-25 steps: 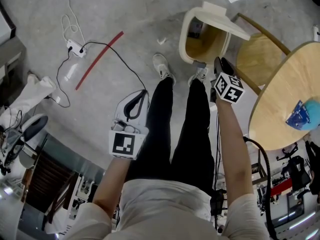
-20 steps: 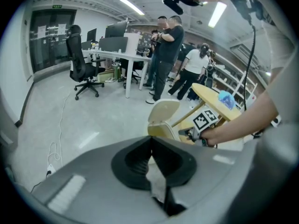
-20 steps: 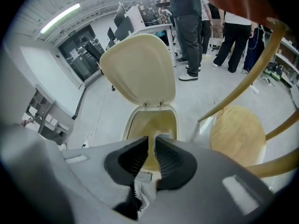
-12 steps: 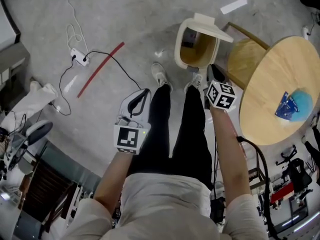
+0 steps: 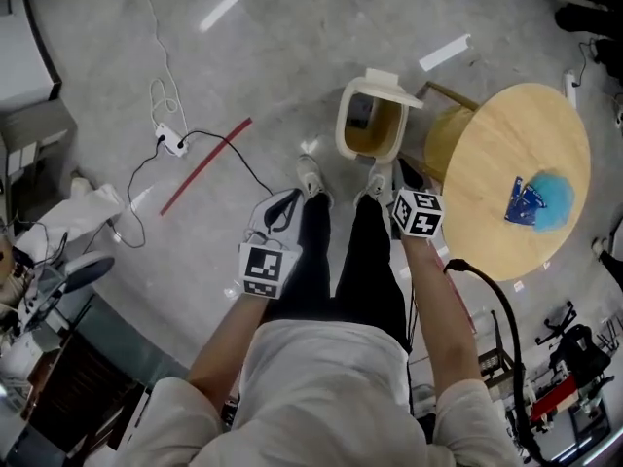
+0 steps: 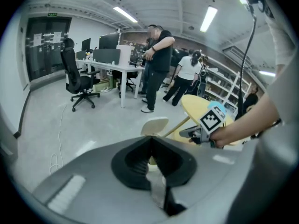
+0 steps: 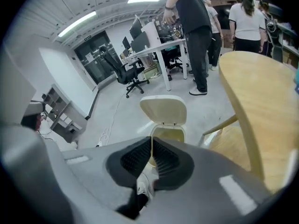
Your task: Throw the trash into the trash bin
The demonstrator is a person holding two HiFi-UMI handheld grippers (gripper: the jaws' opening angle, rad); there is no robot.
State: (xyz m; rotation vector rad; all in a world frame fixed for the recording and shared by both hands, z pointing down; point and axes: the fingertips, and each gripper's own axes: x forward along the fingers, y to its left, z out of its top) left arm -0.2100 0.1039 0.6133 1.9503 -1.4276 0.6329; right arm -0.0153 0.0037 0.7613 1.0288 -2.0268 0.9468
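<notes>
Task status: the trash bin (image 5: 373,129) stands on the floor just ahead of the person's shoes and beside the round bench (image 5: 487,154), with its lid (image 5: 394,86) tipped fully open. Neither gripper carries trash at this moment, so no deposit is in progress. Something dark shows inside the bin, but it cannot be identified. A crumpled blue item (image 5: 533,200) lies on the bench, well apart from both grippers; if it counts as trash, it has yet to be collected and dropped in, and the task is then judged incomplete. Right gripper (image 7: 152,150): the jaws are closing and stand almost pressed together, leaving only a thin slit, with nothing between them; the open bin lies directly along their line. Left gripper (image 6: 152,146): the jaws are pressed together at the tips and hold nothing. Both grippers are held above the person's legs, touching no object.
</notes>
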